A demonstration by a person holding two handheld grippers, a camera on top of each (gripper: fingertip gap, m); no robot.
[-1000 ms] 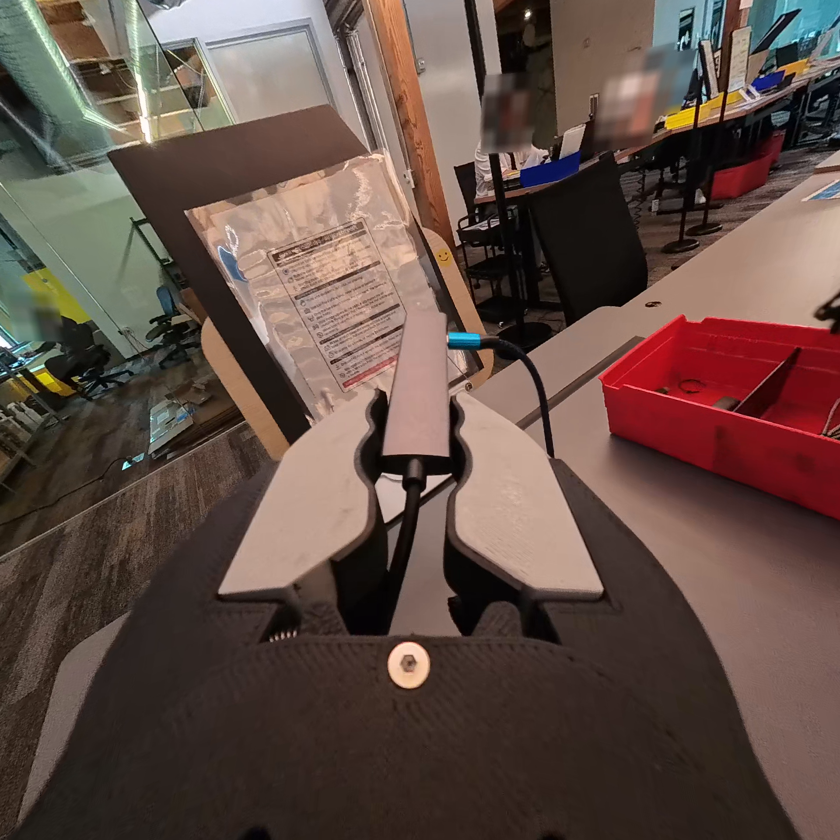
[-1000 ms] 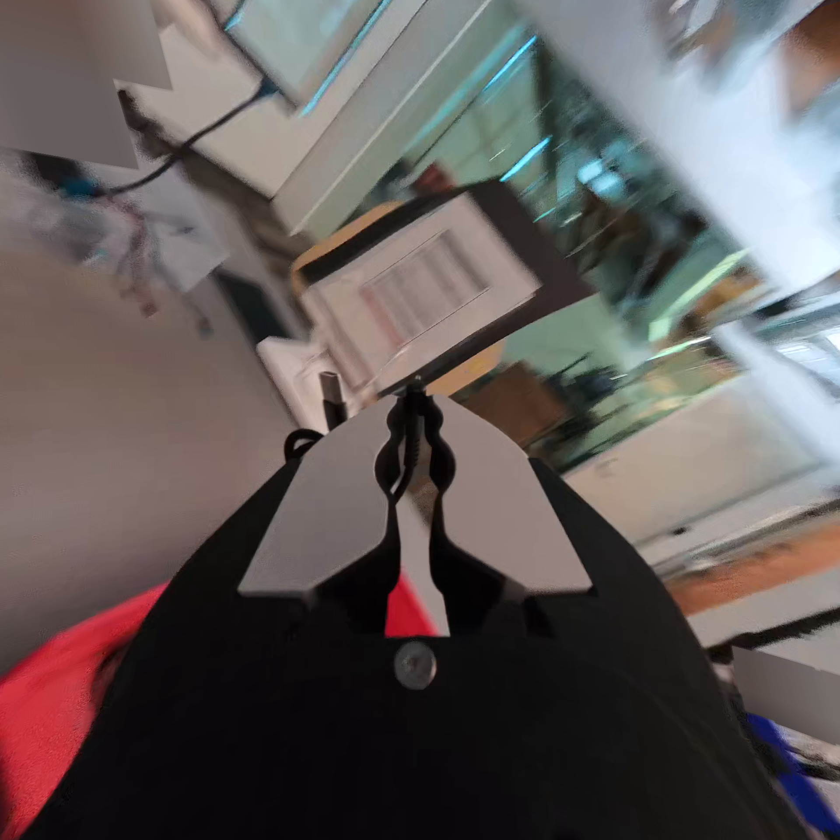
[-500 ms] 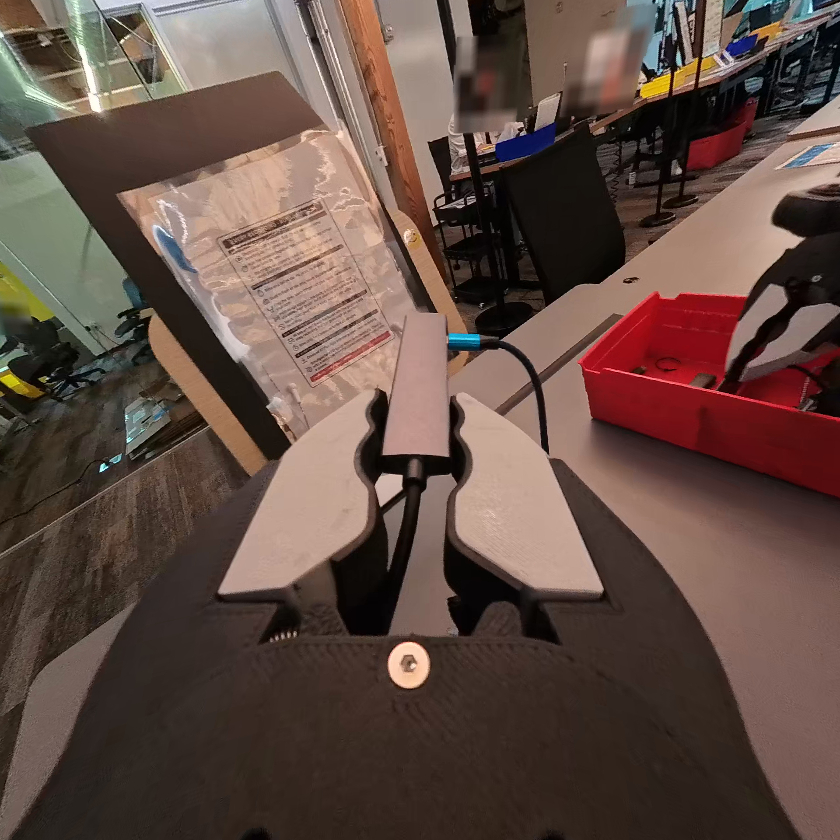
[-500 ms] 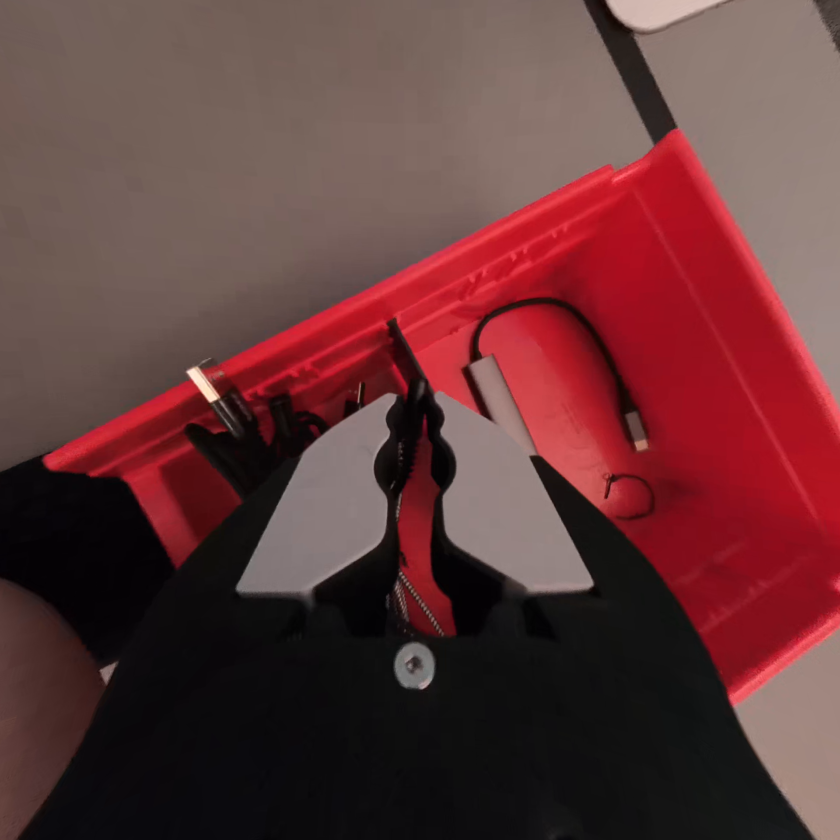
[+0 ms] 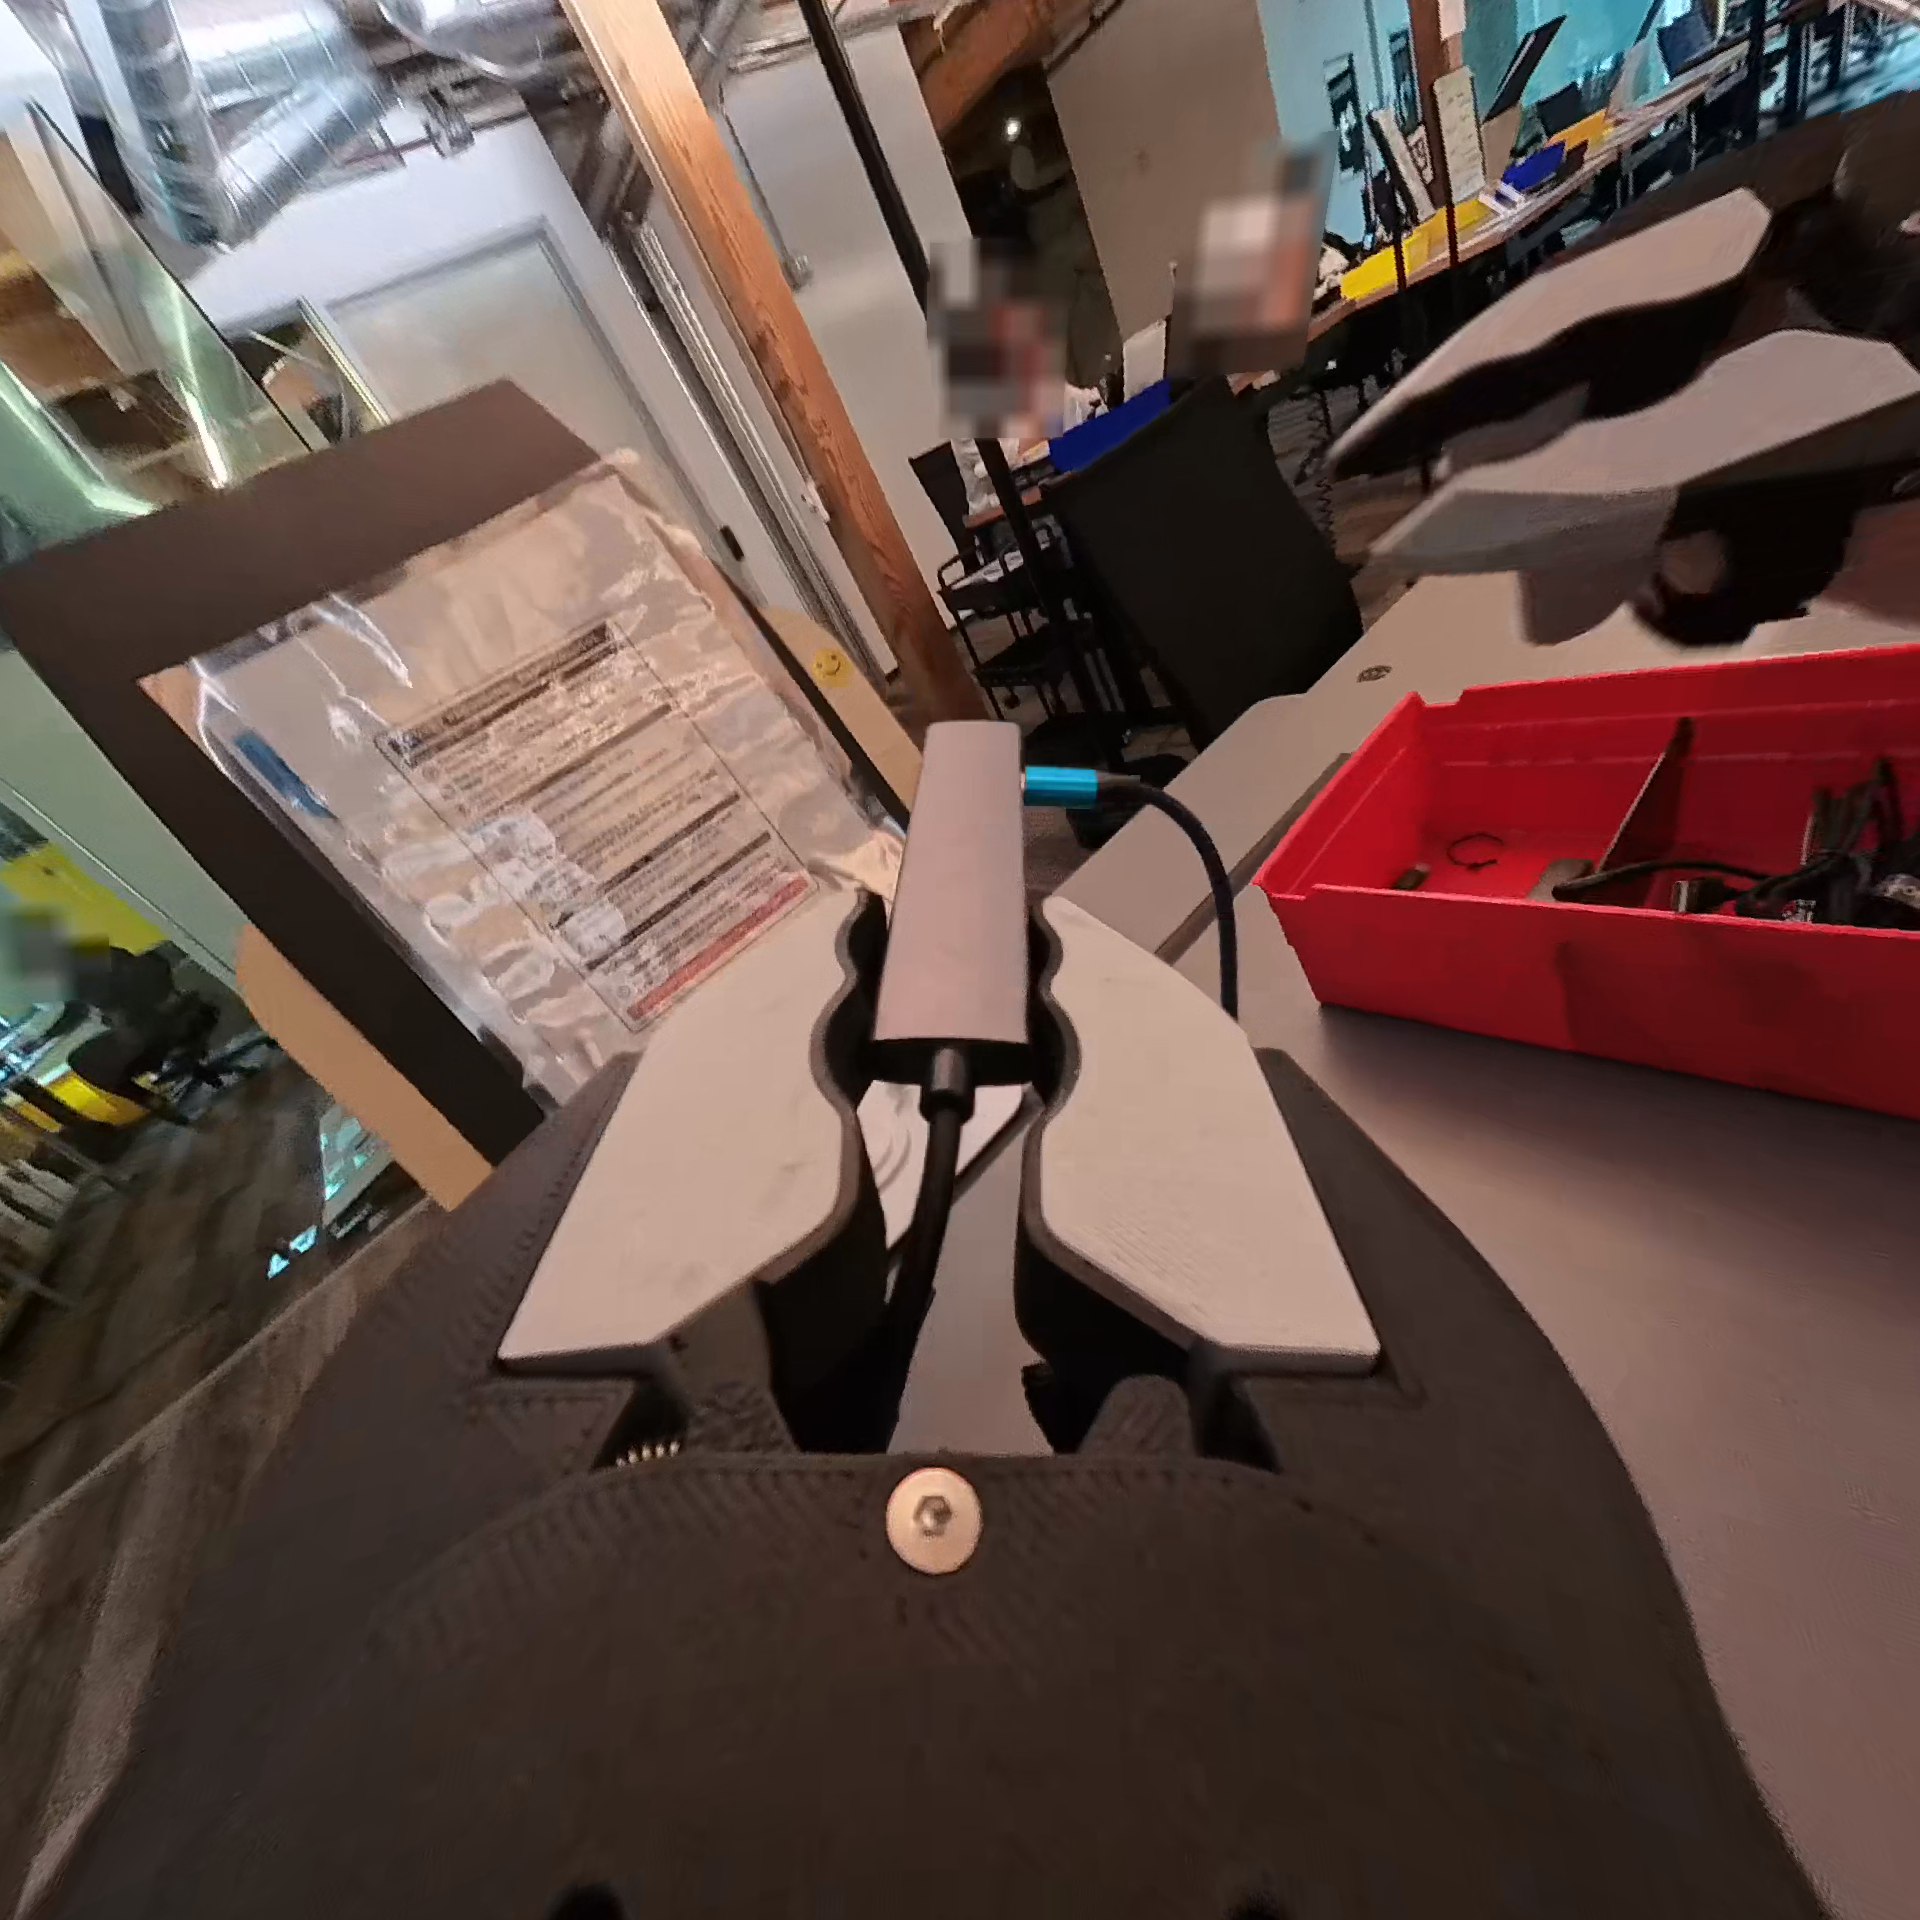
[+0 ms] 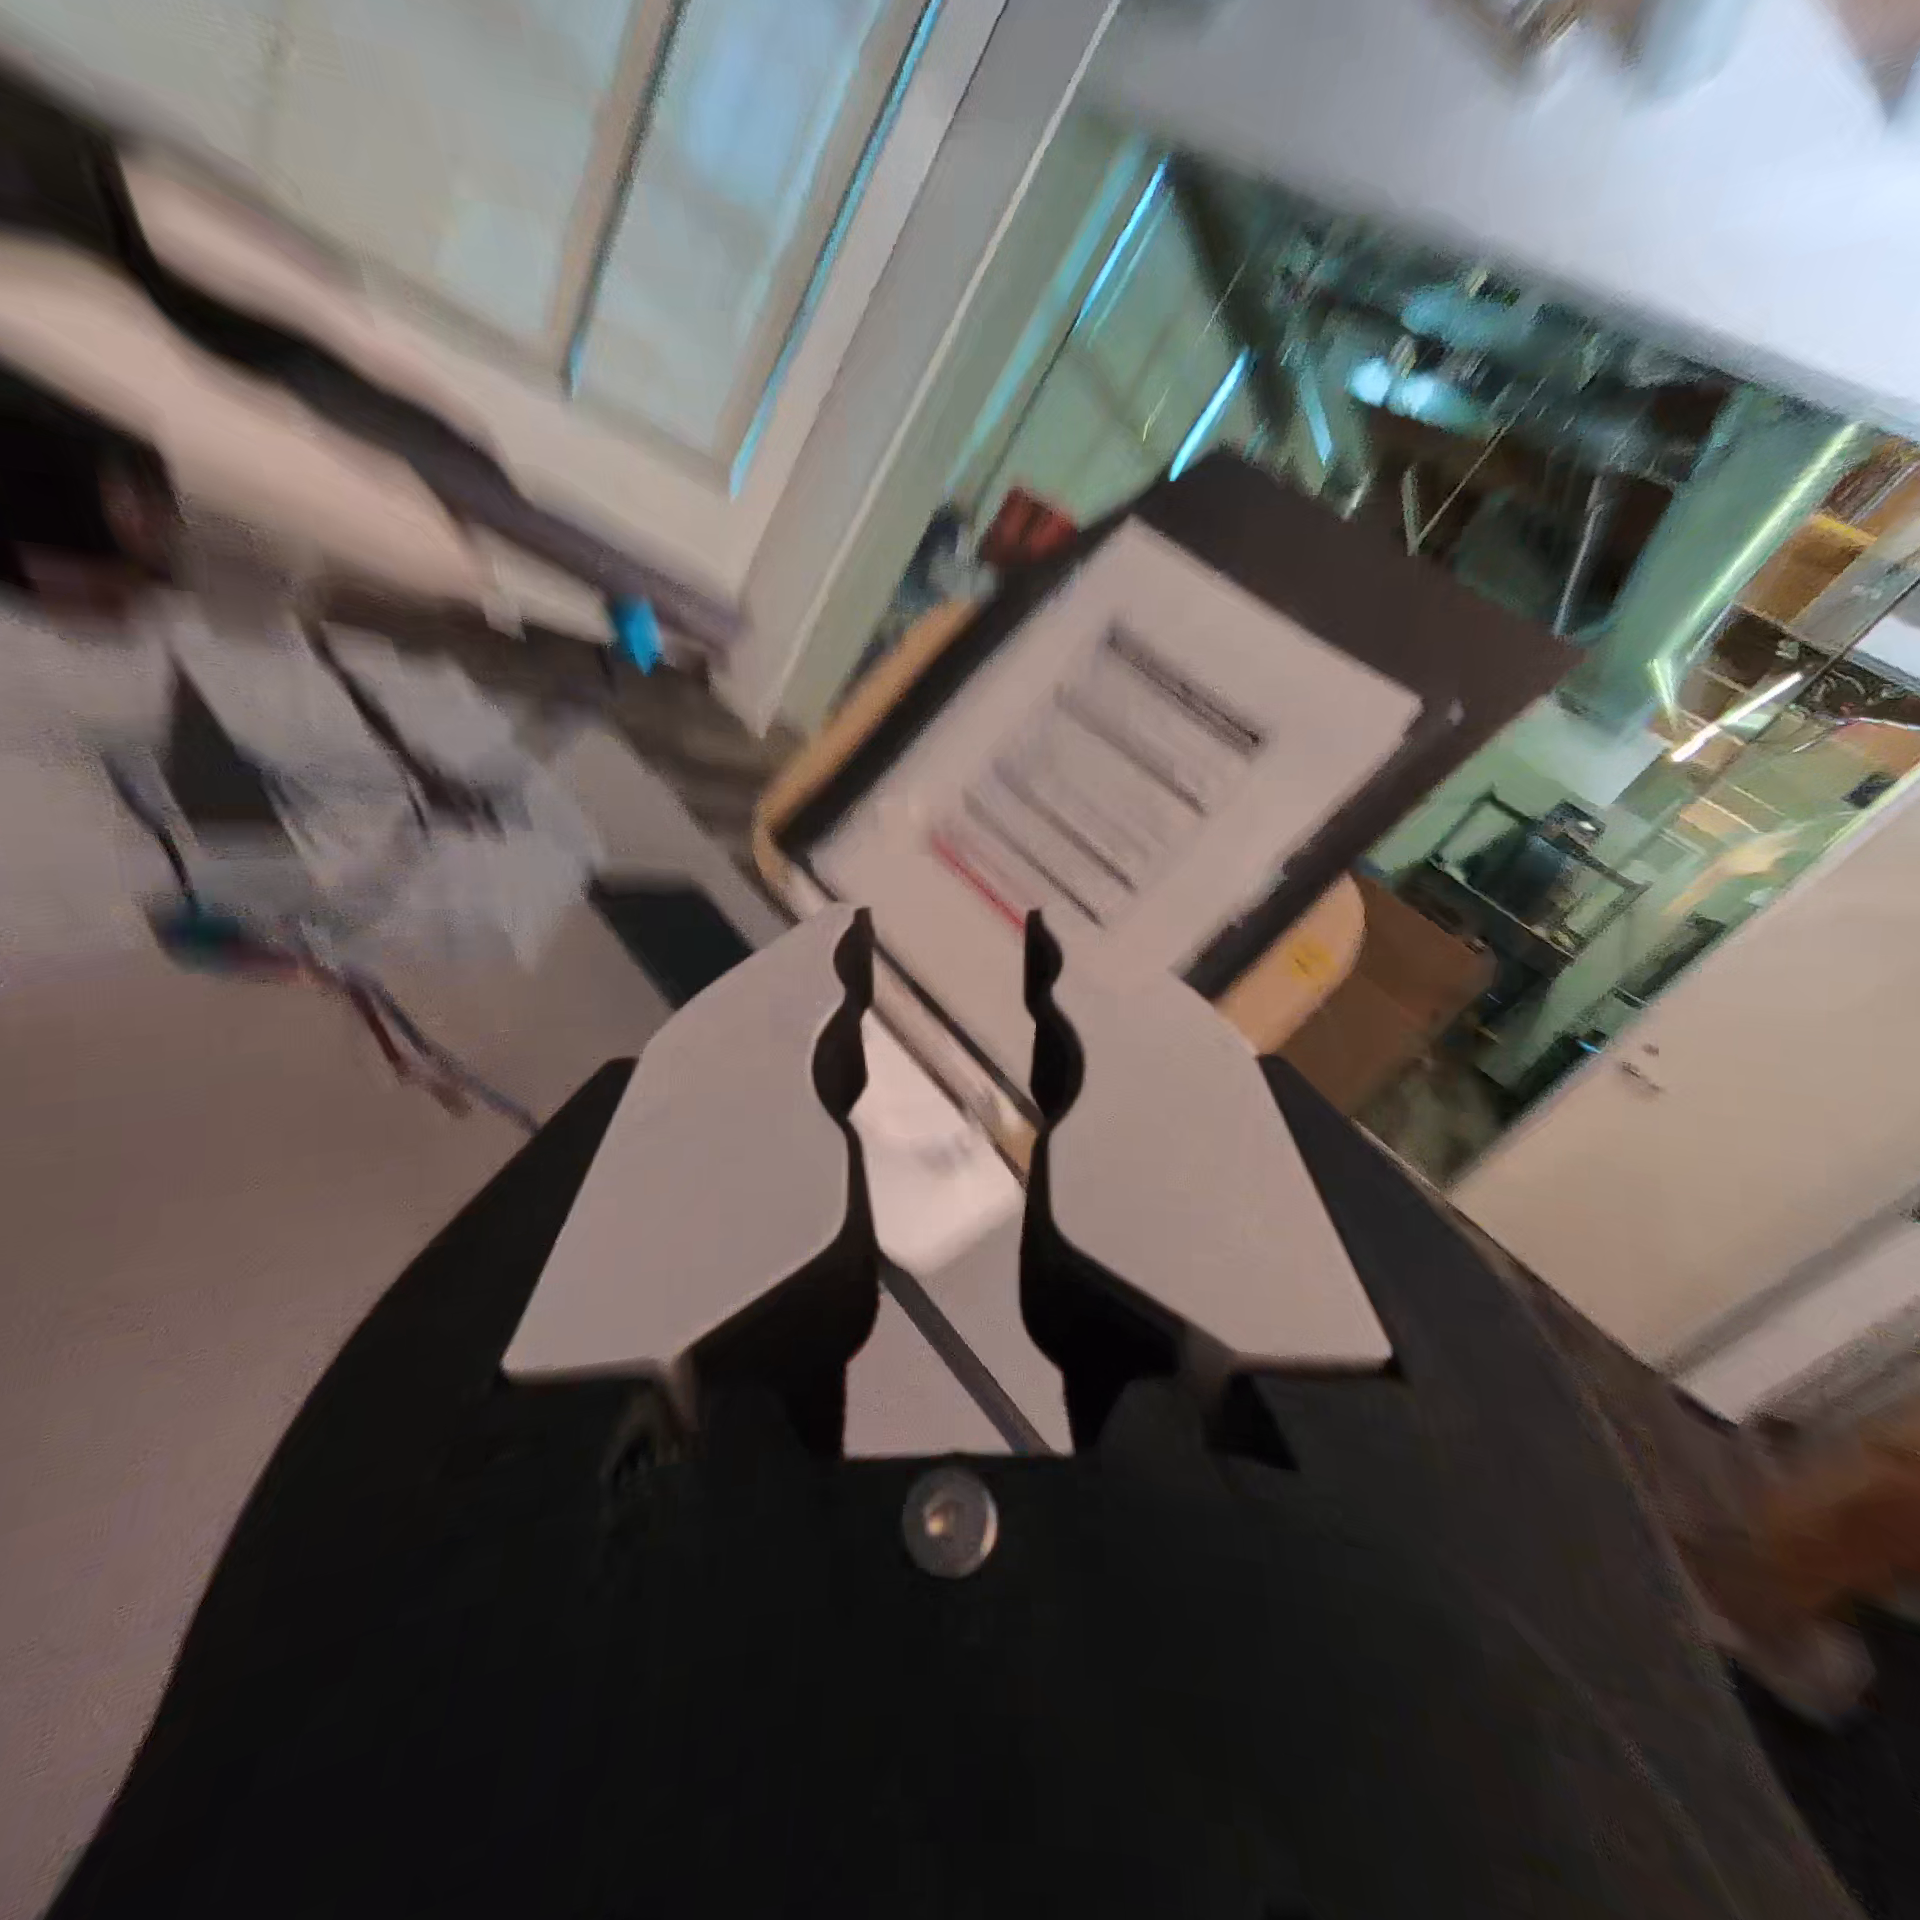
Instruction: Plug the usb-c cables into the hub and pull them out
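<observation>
My left gripper [image 5: 943, 940] is clenched on a slim dark hub [image 5: 956, 883], which sticks straight out ahead between its fingers. A blue-tipped cable [image 5: 1070, 787] is plugged into the hub's right side near its far end. Farther right, a red bin [image 5: 1558, 966] sits on the grey table [image 5: 1558, 1299]. My right gripper [image 6: 943, 930] hovers above the bin, jaws apart, holding nothing.

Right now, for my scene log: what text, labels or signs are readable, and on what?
Printed sheet in a clear sleeve on the dark board: lines of print, not quoted here.
Yellow sticker on the wooden panel: a smiley face, no words.
The hub and red bin: no writing visible.
</observation>
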